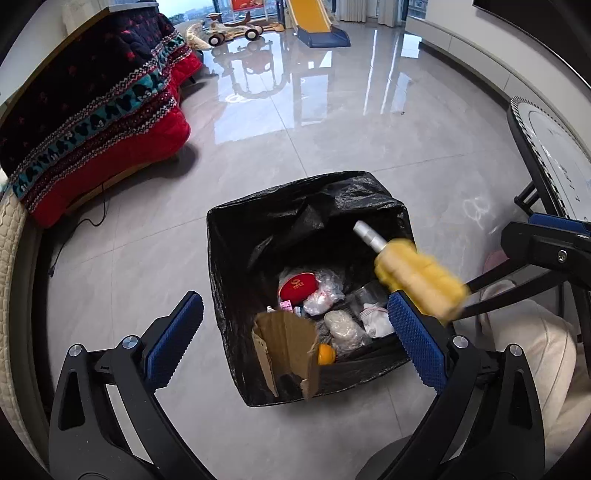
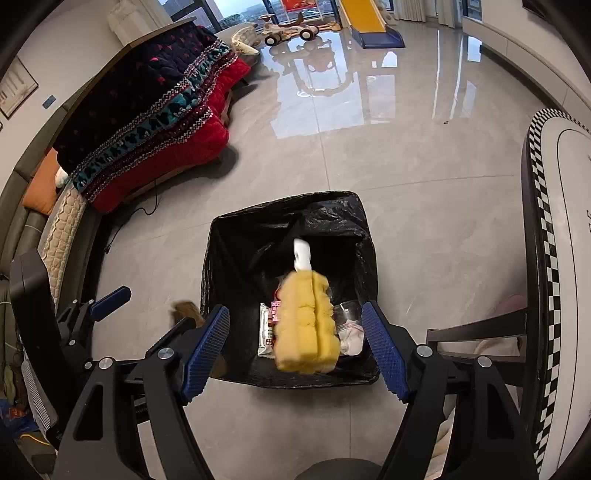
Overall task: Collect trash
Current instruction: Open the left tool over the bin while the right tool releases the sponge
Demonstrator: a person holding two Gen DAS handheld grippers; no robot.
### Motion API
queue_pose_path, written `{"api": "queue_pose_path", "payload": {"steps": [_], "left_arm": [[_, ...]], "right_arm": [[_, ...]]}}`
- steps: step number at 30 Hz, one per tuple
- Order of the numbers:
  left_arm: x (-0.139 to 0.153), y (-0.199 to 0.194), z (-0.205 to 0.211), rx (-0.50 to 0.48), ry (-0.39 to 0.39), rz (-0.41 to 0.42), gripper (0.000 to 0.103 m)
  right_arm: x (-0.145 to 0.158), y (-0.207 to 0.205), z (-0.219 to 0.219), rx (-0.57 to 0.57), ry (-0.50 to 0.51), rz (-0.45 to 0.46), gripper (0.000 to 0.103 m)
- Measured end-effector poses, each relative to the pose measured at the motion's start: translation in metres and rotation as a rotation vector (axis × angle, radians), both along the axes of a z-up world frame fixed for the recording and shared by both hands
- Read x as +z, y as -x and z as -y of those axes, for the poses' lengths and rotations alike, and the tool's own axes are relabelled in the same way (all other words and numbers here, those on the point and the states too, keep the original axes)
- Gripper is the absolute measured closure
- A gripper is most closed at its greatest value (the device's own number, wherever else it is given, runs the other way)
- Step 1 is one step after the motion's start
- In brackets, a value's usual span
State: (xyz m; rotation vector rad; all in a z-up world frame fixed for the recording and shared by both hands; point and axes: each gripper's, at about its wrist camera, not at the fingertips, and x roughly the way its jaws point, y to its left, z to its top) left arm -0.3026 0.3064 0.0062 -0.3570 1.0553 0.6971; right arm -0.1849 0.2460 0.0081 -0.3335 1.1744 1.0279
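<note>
A bin lined with a black bag stands on the floor, also in the right wrist view. It holds cardboard, a red lid, plastic bags and wrappers. A yellow sponge brush with a silver handle is blurred in the air above the bin's right side; in the right wrist view the brush is between my open right gripper's fingers, touching neither. My left gripper is open and empty above the bin's near edge.
A sofa with a red and dark patterned blanket stands at the left. A round table with a checkered rim stands at the right, its dark legs near the bin. Toys and a yellow slide are far back.
</note>
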Motion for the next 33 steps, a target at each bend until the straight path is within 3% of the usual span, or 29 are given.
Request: {"api": "queue_pose_path", "payload": {"steps": [19,33], "left_arm": [[0.020,-0.037,0.031,-0.109,0.007,0.044,0.006],[0.052,-0.132,0.110,-0.338,0.008,0.086,0.006]], "right_arm": [[0.022,-0.031,0.054,-0.073,-0.083,-0.014,0.028],[0.043,-0.102,0.152,-0.259,-0.113,0.023,0.028]]}}
